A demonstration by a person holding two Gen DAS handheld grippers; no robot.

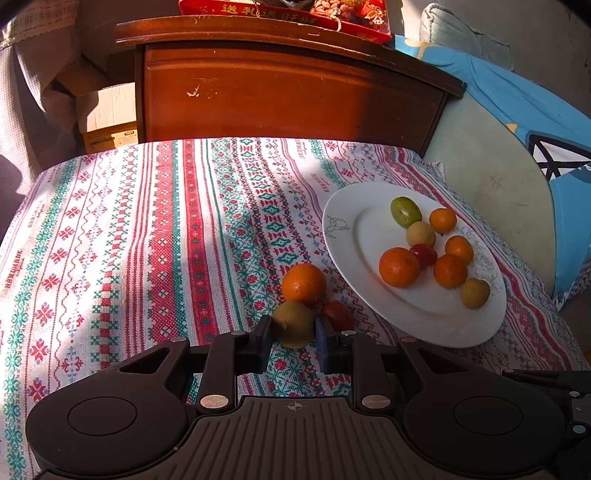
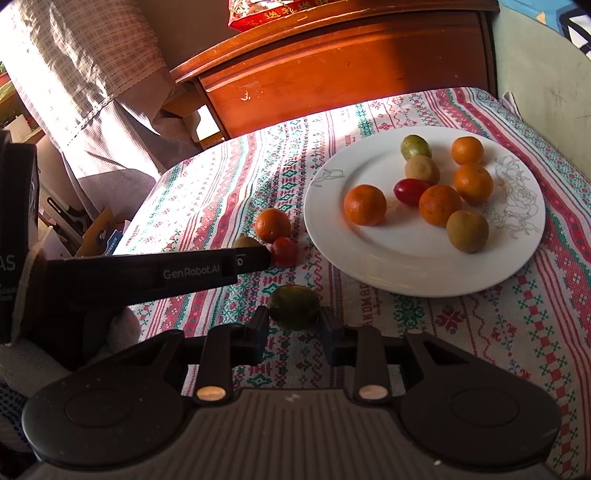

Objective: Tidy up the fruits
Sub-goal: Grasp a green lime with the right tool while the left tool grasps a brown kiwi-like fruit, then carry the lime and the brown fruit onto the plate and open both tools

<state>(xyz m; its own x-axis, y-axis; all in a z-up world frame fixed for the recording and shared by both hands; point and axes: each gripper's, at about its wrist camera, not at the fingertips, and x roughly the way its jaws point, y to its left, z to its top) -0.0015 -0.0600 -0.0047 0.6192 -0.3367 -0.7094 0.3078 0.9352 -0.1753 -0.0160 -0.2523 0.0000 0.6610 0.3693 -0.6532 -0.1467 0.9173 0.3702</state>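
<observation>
My left gripper (image 1: 294,329) is shut on a brownish-green fruit (image 1: 293,324) that rests on the patterned cloth. Just beyond it lie an orange (image 1: 303,284) and a small red tomato (image 1: 338,314). In the right wrist view my right gripper (image 2: 294,319) is shut on a green fruit (image 2: 294,306) low over the cloth. There the left gripper's finger (image 2: 207,267) reaches in from the left to the brownish fruit (image 2: 245,242), beside the orange (image 2: 272,224) and tomato (image 2: 284,252). A white plate (image 1: 334,229) (image 2: 406,275) on the right holds several fruits: oranges, a tomato, green and brownish ones.
A red, green and white tablecloth (image 1: 147,240) covers the table. Behind it stands a dark wooden cabinet (image 1: 288,96) with a red box (image 1: 295,13) on top. A curtain (image 2: 92,74) hangs at the left, and blue fabric (image 1: 517,99) lies at the right.
</observation>
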